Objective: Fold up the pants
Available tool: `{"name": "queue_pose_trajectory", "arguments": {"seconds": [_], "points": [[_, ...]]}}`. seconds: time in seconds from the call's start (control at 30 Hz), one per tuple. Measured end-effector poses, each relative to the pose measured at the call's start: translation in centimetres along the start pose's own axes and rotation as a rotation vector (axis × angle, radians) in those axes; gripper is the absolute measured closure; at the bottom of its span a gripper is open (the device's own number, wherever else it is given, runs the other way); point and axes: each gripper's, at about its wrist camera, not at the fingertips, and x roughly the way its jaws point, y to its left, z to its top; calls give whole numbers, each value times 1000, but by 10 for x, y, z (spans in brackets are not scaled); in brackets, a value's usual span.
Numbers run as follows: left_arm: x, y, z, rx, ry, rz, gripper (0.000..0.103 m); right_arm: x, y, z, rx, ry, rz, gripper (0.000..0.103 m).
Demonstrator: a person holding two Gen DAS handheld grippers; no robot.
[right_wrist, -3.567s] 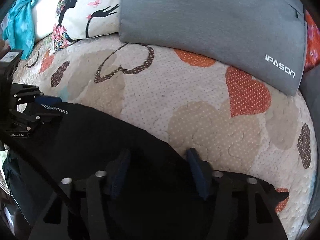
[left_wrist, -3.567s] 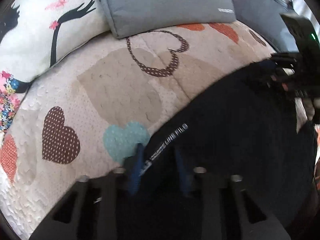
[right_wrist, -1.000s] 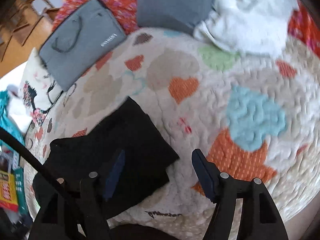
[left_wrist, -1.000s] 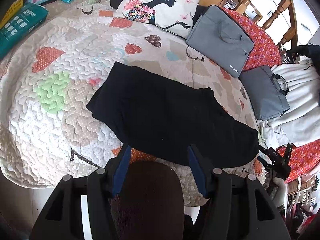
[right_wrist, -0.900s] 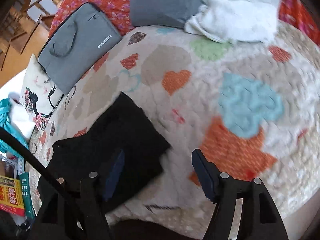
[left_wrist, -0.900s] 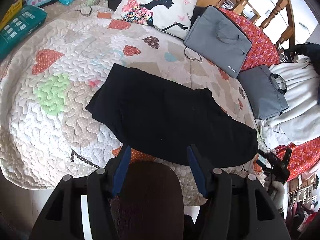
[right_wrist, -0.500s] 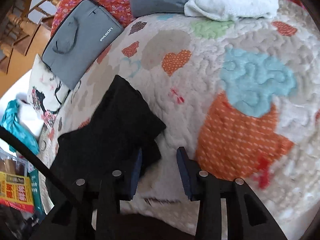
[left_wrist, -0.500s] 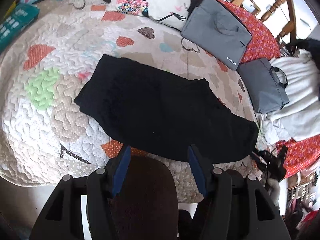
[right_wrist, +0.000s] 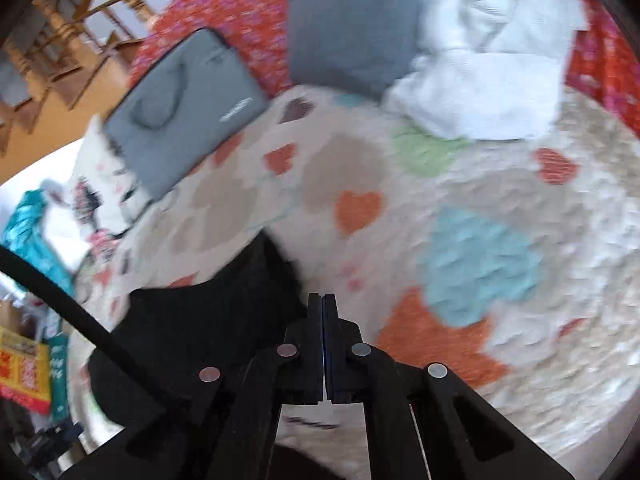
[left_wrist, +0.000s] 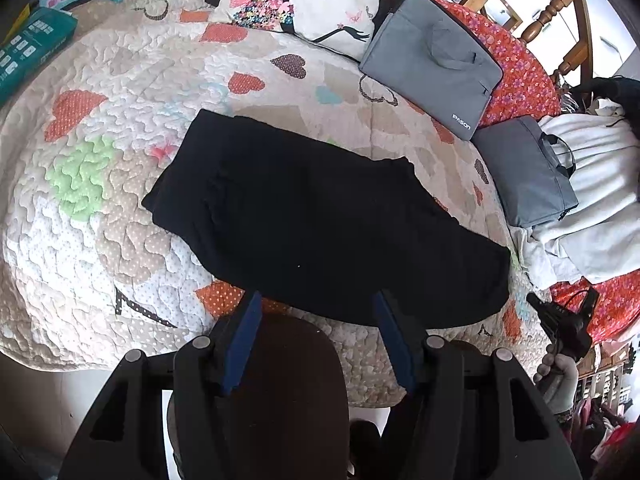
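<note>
The black pants [left_wrist: 316, 220] lie flat across the middle of the heart-patterned quilt [left_wrist: 100, 216], folded lengthwise into one long band that runs from near the green heart patch toward the white clothes pile [left_wrist: 592, 208], with the two grey laptop bags beyond their far edge. A few seconds ago both grippers were low on the fabric, the left one pinching the waistband edge; since then both have let go and lifted well above the bed, so the whole garment shows in the left wrist view. The left gripper [left_wrist: 318, 308] hangs over the quilt's near edge with its blue-padded fingers spread wide and nothing between them. The right gripper [right_wrist: 322, 300] has changed most in the last second: its fingers stood wide apart, then narrowed, and now press together with no cloth visible between them, just beside the narrow end of the pants in a blurred right wrist view. In the left wrist view it also appears as a small dark tool in a gloved hand off the quilt's near corner, beyond the pants' end. That closing on empty air, away from the cloth, suggests the lengthwise fold is done and the crosswise fold, bringing one end over the other, has not yet begun.
</note>
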Motion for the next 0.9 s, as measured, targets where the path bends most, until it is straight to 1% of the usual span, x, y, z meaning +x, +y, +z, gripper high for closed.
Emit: {"name": "queue_pose_trajectory", "arguments": {"seconds": [0.03,0.07,0.1,0.13,0.17,0.2,0.23,0.27,0.33,0.37,0.4,0.43,0.47,0.53,0.57,0.63,0.7,0.73,0.77,0.8,0.83,0.9], "points": [[1,1,-1,-2,3,0,46,-1,-5,-1,5,3,-31,101],[1,2,-1,-3,5,0,46,-2,-9,-2,18,9,-25,98],[2,3,-1,-6,8,0,46,-2,-11,-3,31,13,11,98],[3,4,-1,-10,11,-1,46,-2,-11,-2,37,20,41,94],[4,5,-1,-16,12,-3,46,-1,-9,-2,39,25,69,73],[5,6,-1,-21,13,-6,46,1,-4,0,39,26,90,58],[5,6,-1,-26,14,-10,46,4,1,1,39,26,108,33],[5,6,-2,-28,14,-12,46,13,6,3,40,36,126,25],[4,4,-4,-24,12,-11,46,37,12,6,48,86,122,25],[3,4,-5,-23,10,-11,46,53,12,4,77,136,120,37],[0,4,-5,-25,7,-10,46,63,10,3,111,179,139,58],[-3,5,-6,-27,2,-10,46,68,9,2,139,206,164,92],[-5,7,-6,-30,-4,-10,46,61,11,2,145,177,170,92],[-11,14,-6,-41,-19,-4,45,39,19,1,105,119,184,92],[-11,20,-5,-55,-23,-2,44,27,21,0,100,100,207,92],[-9,29,-2,-83,-22,-7,43,11,19,-1,94,86,208,92],[-4,37,-1,-111,-14,-20,43,8,11,-6,89,101,175,92],[-2,38,-1,-120,-5,-20,43,14,5,-8,87,132,151,90],[0,37,0,-122,1,-20,43,24,0,-13,85,173,91,89],[2,36,-1,-118,5,-24,43,29,-4,-15,82,188,29,89],[1,34,-2,-108,3,-30,43,30,-6,-17,80,188,-29,88],[-2,30,-4,-84,-10,-28,43,21,-2,-16,94,143,-48,86]]}}
